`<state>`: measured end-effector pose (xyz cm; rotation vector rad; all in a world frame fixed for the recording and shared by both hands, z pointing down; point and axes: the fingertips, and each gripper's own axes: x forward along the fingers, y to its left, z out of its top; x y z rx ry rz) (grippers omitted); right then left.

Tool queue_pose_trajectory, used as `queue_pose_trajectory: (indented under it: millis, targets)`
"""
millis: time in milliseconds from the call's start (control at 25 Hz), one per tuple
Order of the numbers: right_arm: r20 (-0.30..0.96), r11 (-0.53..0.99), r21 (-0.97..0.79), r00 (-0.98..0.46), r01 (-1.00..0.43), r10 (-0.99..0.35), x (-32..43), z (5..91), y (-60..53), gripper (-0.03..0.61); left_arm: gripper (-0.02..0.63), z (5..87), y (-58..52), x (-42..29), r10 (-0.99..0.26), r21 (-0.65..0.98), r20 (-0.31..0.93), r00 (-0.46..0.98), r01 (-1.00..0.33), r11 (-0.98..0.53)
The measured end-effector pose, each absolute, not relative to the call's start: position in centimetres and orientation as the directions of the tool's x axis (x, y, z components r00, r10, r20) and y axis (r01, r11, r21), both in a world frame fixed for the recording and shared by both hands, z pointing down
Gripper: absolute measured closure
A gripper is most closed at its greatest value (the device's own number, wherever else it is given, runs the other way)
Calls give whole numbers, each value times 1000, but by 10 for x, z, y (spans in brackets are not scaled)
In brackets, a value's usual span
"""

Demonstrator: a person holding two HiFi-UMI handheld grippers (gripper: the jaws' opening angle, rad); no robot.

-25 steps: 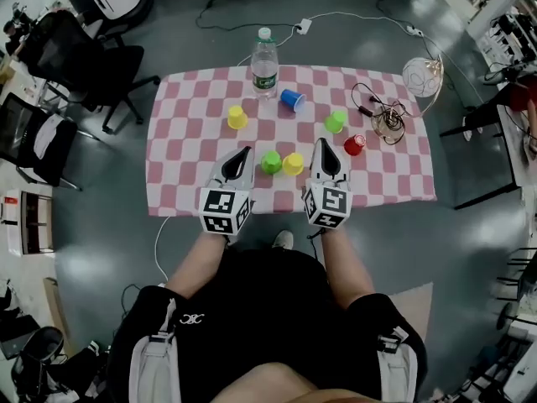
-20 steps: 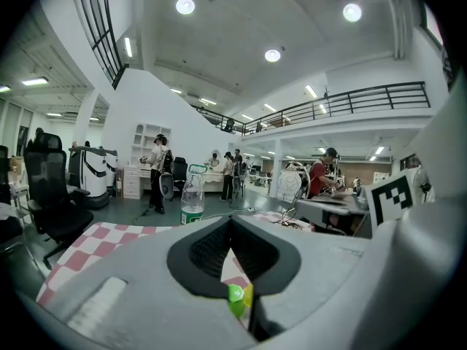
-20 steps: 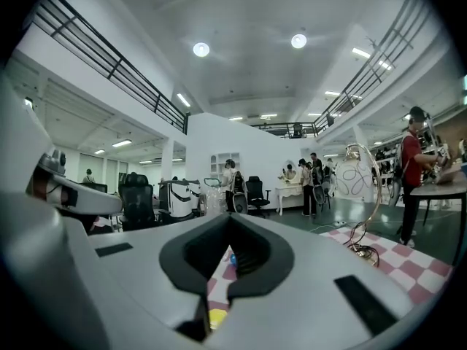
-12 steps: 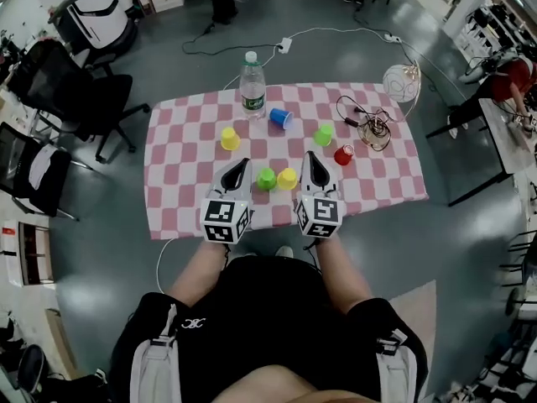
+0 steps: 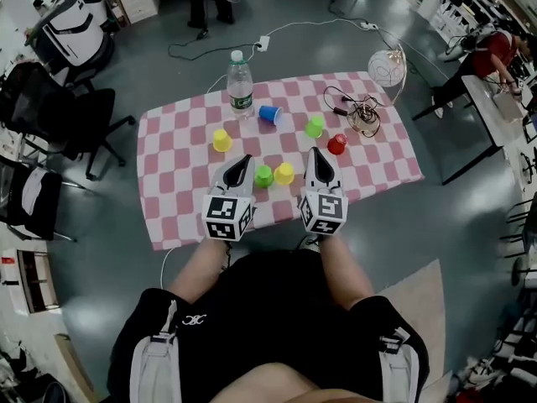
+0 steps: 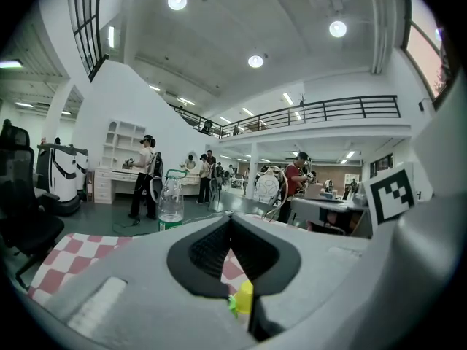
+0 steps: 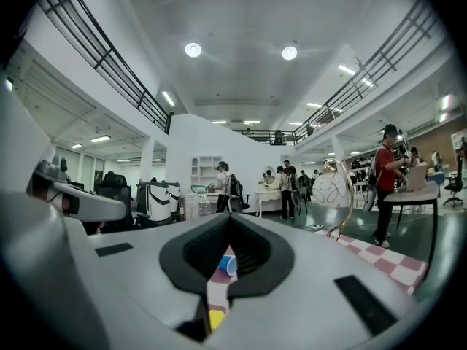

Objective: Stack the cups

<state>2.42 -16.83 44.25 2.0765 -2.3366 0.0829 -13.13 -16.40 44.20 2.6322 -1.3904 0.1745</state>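
Several small cups stand upside down on the pink checked tablecloth (image 5: 176, 200): a yellow cup (image 5: 221, 140), a green cup (image 5: 315, 127), a red cup (image 5: 337, 144), and a green cup (image 5: 263, 175) touching a yellow cup (image 5: 284, 174) near the front. A blue cup (image 5: 269, 114) lies on its side at the back. My left gripper (image 5: 244, 159) is shut and empty just left of the front pair. My right gripper (image 5: 315, 153) is shut and empty just right of them. The left gripper view shows the front yellow cup (image 6: 244, 297) through the jaws' gap; the right gripper view shows the blue cup (image 7: 228, 265).
A water bottle (image 5: 240, 85) stands at the back of the table beside the blue cup. A tangle of black cable (image 5: 357, 112) lies at the back right, with a white wire ball (image 5: 384, 68) past the corner. Office chairs (image 5: 75, 116) stand to the left.
The head view has swung, so the table now sits further left and higher in the picture. Both grippers stay shut on either side of the front two cups.
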Motion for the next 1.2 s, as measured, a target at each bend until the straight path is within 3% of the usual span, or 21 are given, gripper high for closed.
queue_pose_trajectory:
  millis: [480,1080,1200]
  targets:
    - [21,103,-38,-104,-994,-994,123,437,-190,575,598,434,-184,-51,-832,71,158,532,-847,-527]
    - [24,276,-72,-278,-958,-960,244,464,-221,574,598,446,-190,61,-917,59,152,369,-929,-364]
    - [-7,347,-92,-348,-933,-937,248,469,-229,500,598,449,-189,69,-928,77,158,336,-942,-328]
